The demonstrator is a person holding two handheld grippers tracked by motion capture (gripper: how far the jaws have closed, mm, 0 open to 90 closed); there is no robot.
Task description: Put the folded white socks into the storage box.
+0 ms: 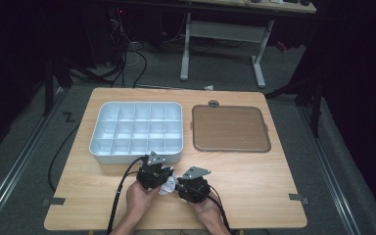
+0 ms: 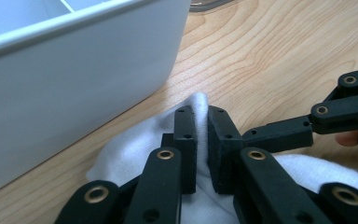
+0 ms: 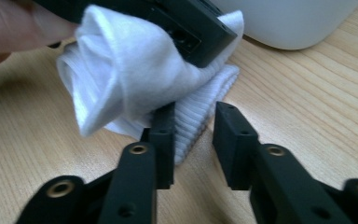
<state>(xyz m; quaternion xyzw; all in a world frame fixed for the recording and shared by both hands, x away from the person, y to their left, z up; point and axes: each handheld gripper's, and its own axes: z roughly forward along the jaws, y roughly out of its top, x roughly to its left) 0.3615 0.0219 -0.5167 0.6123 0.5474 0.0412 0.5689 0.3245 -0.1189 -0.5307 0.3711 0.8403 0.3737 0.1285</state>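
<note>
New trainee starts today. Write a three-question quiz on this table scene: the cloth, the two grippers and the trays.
1. True or false: the left gripper is shut on the white cloth.
2. What stands nearer the grippers? A) the white compartment tray B) the brown flat tray
3. In the right gripper view, how do the jaws of the right gripper stand to the cloth's ribbed edge?

Key
1. True: the cloth is pinched between its pads.
2. A
3. Apart, with a gap between them; the ribbed edge lies at the left-hand jaw, not pinched.
</note>
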